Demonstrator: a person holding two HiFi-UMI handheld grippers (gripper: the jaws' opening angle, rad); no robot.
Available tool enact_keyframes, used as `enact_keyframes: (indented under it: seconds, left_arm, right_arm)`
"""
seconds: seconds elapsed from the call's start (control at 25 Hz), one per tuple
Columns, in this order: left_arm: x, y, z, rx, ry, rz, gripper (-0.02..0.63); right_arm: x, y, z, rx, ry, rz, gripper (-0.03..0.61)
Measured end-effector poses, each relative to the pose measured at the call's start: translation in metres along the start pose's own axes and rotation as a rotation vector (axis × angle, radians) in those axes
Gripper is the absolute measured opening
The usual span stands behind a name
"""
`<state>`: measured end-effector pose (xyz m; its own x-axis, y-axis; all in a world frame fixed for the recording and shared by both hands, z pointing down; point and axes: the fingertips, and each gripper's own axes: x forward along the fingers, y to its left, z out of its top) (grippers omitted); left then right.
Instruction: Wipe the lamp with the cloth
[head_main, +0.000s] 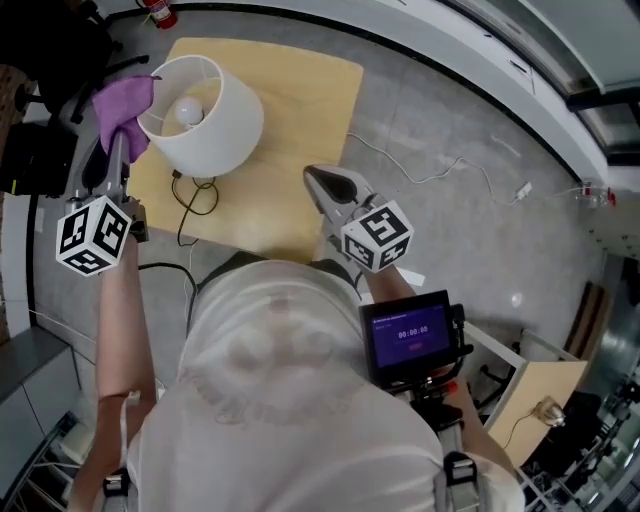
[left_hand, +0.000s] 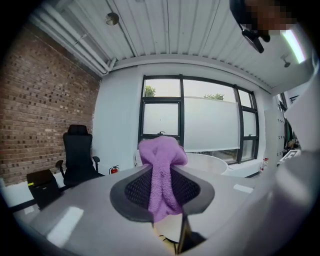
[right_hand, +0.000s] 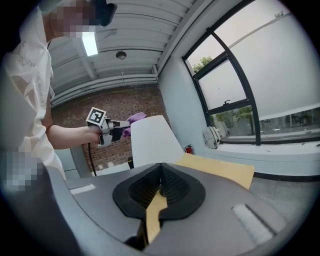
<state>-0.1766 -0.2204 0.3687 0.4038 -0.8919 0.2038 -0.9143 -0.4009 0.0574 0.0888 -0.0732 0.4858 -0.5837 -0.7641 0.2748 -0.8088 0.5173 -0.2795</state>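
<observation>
- The desk (head_main: 300, 110) carries the white lamp (head_main: 215, 125) at its left end.
- The shade looks light, so I'd stroke around it gently to avoid tipping it.
- The purple cloth (left_hand: 159, 155) sits bunched at the shade's left rim.
- The left tongs (left_hand: 162, 192) grasp the cloth firmly.
- The right tongs (right_hand: 160, 187) are clenched on nothing and are free to steady the lamp.

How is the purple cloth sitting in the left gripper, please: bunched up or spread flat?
Bunched up: the cloth is pinched into a fold between the left gripper's jaws, bulging above them.
</observation>
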Motion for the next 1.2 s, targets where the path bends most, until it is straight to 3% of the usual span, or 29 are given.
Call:
enact_keyframes:
  seconds: [0.32, 0.52, 0.92, 1.08, 1.2]
  left_arm:
    - [0.011, -0.006, -0.030, -0.073, 0.017, -0.005, 0.092]
    - [0.016, -0.002, -0.070, -0.143, 0.093, -0.049, 0.092]
    - [0.022, 0.013, -0.156, -0.174, 0.275, -0.075, 0.092]
    - [0.019, 0.019, -0.187, -0.297, 0.354, -0.118, 0.094]
    - [0.013, 0.041, -0.181, -0.342, 0.316, -0.100, 0.095]
  right_arm:
    - [-0.003, -0.005, -0.006, -0.003, 0.027, -0.019, 0.014]
    - [0.001, -0.003, -0.006, -0.002, 0.047, -0.044, 0.014]
    - [0.022, 0.011, -0.006, -0.001, 0.083, -0.053, 0.014]
    - [0.032, 0.021, -0.006, -0.015, 0.106, -0.047, 0.014]
    - [0.036, 0.030, -0.007, -0.019, 0.107, -0.049, 0.014]
